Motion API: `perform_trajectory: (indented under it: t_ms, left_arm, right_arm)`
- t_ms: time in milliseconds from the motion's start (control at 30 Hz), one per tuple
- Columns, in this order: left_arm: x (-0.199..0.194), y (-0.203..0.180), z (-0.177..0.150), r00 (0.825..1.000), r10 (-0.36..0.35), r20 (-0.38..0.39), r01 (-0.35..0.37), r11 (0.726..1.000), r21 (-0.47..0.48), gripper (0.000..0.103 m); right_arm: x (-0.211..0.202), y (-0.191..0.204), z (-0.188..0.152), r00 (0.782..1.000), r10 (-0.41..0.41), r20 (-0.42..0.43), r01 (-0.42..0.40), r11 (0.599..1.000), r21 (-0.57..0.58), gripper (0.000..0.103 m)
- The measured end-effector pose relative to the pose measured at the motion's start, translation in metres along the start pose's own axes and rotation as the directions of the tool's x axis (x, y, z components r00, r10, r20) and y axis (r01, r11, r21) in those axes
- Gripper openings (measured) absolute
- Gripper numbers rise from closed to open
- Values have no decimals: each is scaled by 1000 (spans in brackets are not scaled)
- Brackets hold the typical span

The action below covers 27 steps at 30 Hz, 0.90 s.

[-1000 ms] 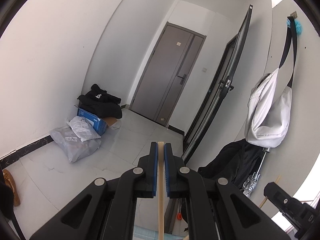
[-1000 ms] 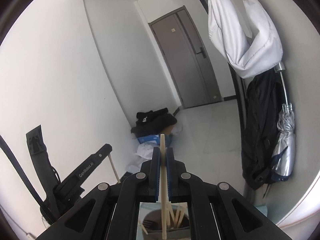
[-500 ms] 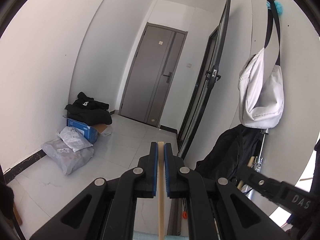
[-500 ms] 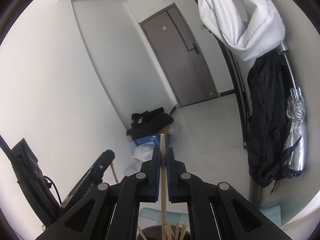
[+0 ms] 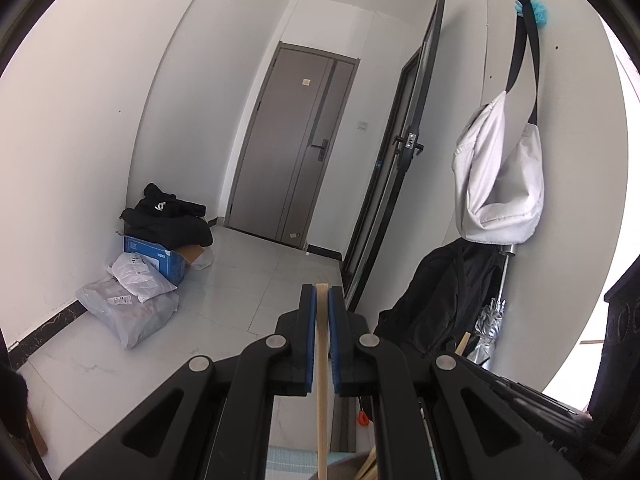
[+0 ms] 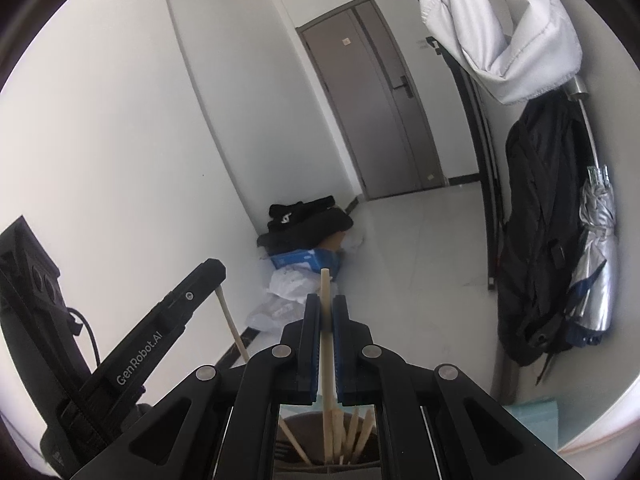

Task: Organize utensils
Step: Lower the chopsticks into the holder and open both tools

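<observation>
Right wrist view: we see a wooden chopstick (image 6: 326, 344) clamped upright in the right gripper (image 6: 327, 312), its lower end inside the dark holder (image 6: 320, 460) among other sticks. Beside the holder, the left gripper (image 5: 322, 308) clenches another chopstick (image 5: 322, 380).

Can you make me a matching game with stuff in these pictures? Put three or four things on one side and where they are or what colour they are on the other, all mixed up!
Things:
1. white bag
2. blue box
3. wooden stick
4. door

Places or colours:
A. squeezed in the right tongs
B. grey-brown, shut, at the end of the hall
C. hanging on the wall
D. on the floor under black clothes

Pairs: 1-C, 2-D, 3-A, 4-B
</observation>
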State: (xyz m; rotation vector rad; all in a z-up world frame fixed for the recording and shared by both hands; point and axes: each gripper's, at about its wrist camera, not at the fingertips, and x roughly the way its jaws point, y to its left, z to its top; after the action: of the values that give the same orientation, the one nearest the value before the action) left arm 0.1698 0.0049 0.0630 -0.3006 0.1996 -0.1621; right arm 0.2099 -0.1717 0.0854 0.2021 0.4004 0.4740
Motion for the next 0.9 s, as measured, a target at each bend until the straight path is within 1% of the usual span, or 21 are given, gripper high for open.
perform_trajectory:
  t_ms: [67, 133, 267, 400, 467, 533, 633, 700, 767, 800, 867, 900]
  left_arm:
    - [-5, -2, -1, 1000, -13, -11, 14, 1000, 11, 3]
    - [-10, -3, -2, 999, -31, -23, 31, 999, 19, 3]
    - [-18, -3, -10, 996, -60, -62, 61, 998, 16, 3]
    - [-23, -6, -16, 993, -70, -92, 72, 997, 21, 3]
    - [-24, -6, -19, 990, -87, -115, 89, 996, 15, 3]
    - [-24, -5, -21, 988, -85, -131, 87, 996, 10, 3]
    - [-26, -1, -24, 986, -74, -152, 74, 997, -4, 3]
    - [-26, 1, -26, 982, -72, -177, 70, 997, -14, 3]
    - [-26, 3, -30, 978, -51, -202, 48, 999, -20, 3]
    - [-26, 5, -31, 976, -39, -214, 36, 999, -18, 4]
    - [-25, 7, -34, 968, -3, -250, -1, 1000, -18, 16]
    - [-26, 9, -36, 966, 8, -259, -14, 1000, -23, 18]
  right_arm:
    - [-3, 9, -5, 1000, -8, 2, 8, 998, -68, 5]
    - [-4, 14, -10, 1000, 11, -5, -11, 996, -93, 5]
    - [-3, 14, -17, 999, 32, -24, -34, 995, -89, 5]
    - [1, 9, -20, 997, 52, -58, -55, 997, -53, 5]
    - [3, 10, -24, 995, 62, -79, -67, 996, -60, 5]
    - [5, 11, -29, 993, 56, -102, -64, 995, -73, 5]
    - [10, 8, -39, 987, 48, -154, -58, 996, -62, 5]
    - [14, 6, -47, 981, 39, -190, -49, 998, -48, 4]
    - [19, 4, -54, 971, 48, -234, -57, 998, -33, 4]
    - [21, 5, -58, 966, 50, -253, -60, 998, -31, 4]
    - [23, 7, -63, 957, 51, -285, -65, 997, -39, 5]
    - [22, 8, -64, 957, 49, -286, -63, 997, -41, 6]
